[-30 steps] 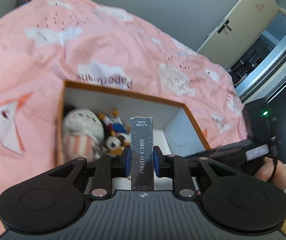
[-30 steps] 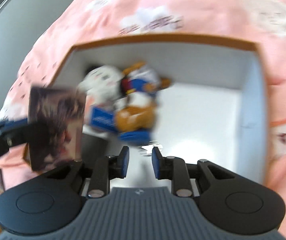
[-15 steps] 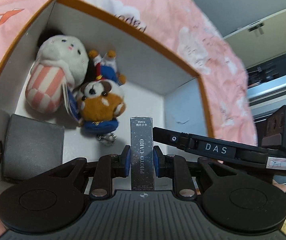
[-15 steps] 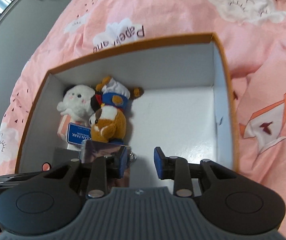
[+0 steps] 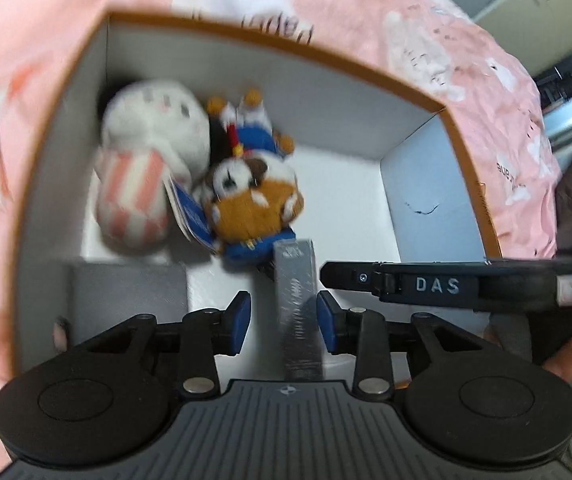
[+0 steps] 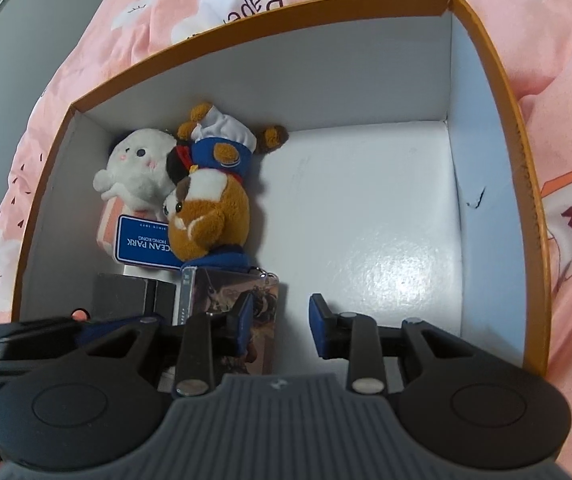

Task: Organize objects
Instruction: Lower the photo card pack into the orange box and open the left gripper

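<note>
Orange-rimmed box (image 6: 498,92) on bed held: white plush (image 6: 138,164), brown plush (image 6: 210,204), grey case (image 5: 126,296), photo-card pack (image 5: 298,300). Left hand-held gripper (image 5: 284,322) was opening around the pack, pads clear; right hand-held gripper (image 6: 280,330) stood parted, empty.

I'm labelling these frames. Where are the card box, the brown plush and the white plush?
card box (image 5: 297,300): left wrist view, narrow side.
brown plush (image 6: 210,216): right wrist view, belly.
white plush (image 6: 138,164): right wrist view, face.

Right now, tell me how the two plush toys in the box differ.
The white plush is pale with a pink-striped lower half; the brown plush is brown and white in a blue outfit. The white one lies nearer the box wall, the brown one toward the middle. Both lie touching on the box floor.
</note>
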Motion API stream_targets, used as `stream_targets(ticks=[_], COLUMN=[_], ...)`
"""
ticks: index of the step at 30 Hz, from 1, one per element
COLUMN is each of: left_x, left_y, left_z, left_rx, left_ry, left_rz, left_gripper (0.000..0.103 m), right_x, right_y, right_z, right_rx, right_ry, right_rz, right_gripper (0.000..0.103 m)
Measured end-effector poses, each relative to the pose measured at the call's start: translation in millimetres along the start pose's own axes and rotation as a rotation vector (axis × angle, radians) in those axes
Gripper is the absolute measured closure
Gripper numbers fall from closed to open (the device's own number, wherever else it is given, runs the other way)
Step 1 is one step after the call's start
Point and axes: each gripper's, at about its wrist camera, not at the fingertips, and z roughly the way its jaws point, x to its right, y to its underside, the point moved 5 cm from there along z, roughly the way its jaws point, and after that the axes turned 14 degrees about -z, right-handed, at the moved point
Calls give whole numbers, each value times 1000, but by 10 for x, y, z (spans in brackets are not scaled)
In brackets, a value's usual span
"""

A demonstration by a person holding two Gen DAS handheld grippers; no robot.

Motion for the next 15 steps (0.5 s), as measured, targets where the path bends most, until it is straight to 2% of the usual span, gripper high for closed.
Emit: stream_targets(ticks=[6,9,15], left_x=[-93,-106,-78], left_y=[-196,-277,-336], left_z=[-361,-373,-286], left_rx=[146,139,114], left_ry=[45,40,32], left_rz=[18,33,80], left_gripper=[67,75,78], right_x=[-41,-143,-175], right_y=[-36,-22,-60], right_z=[37,122,146], right_rx=[-12,-58,-74], right_ry=[-33,-16,-18], right_rz=[4,-61,-70], right_gripper=[67,68,68])
